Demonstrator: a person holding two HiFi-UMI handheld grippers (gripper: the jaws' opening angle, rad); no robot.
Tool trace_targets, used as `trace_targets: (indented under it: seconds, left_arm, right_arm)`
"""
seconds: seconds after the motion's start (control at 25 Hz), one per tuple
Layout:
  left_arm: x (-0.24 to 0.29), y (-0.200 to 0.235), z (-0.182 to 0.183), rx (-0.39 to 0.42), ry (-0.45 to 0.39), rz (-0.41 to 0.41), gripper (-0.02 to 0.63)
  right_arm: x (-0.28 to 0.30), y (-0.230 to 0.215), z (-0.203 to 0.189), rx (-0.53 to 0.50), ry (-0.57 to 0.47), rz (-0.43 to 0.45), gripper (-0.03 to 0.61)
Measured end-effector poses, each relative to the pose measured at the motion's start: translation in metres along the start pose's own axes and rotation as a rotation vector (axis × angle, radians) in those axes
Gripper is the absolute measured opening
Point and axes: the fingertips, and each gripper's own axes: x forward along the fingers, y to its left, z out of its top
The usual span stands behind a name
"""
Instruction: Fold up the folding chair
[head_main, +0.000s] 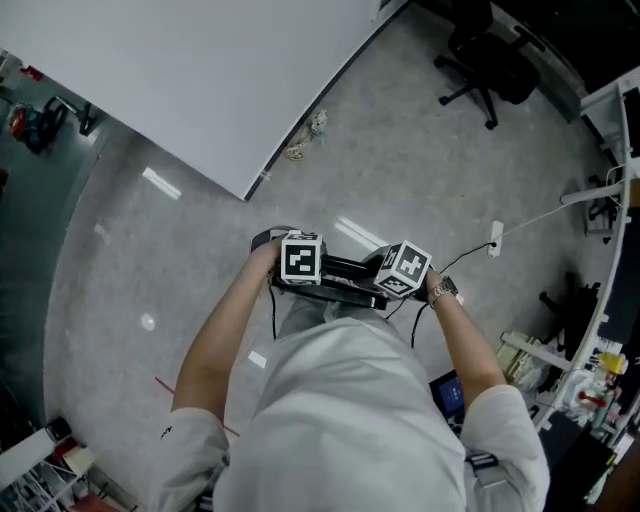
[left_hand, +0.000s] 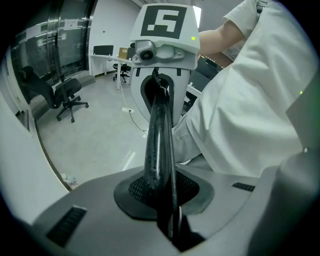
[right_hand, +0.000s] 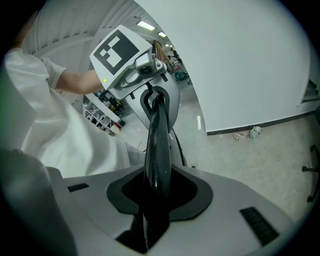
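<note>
Left gripper (left_hand: 167, 215): fingers narrow, clamped on black glossy folding-chair bar (left_hand: 159, 145). Right gripper (right_hand: 152, 215): fingers gripping the same bar, which runs straight out between them.

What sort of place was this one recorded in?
Most likely an office or lab workspace: a black swivel office chair stands on a speckled grey floor, with white desks in the background and cluttered shelves along one side.
</note>
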Motion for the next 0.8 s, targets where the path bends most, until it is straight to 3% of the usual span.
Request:
trace_targets:
  seconds: [0.24, 0.48, 0.8]
  left_arm:
    - [0.004, 0.002, 0.005, -0.011, -0.029, 0.01, 0.067]
    - [0.0, 0.004, 0.007, -0.038, -0.025, 0.024, 0.067]
    - [-0.029, 0.023, -0.034, -0.229, -0.104, 0.122, 0.069]
  right_arm:
    - [-0.002, -0.003, -0.004, 0.006, 0.042, 0.014, 0.096]
    - [-0.004, -0.01, -0.003, -0.02, 0.089, -0.028, 0.095]
    - [0.013, -0.037, 0.047, -0.291, 0.248, -0.08, 0.084]
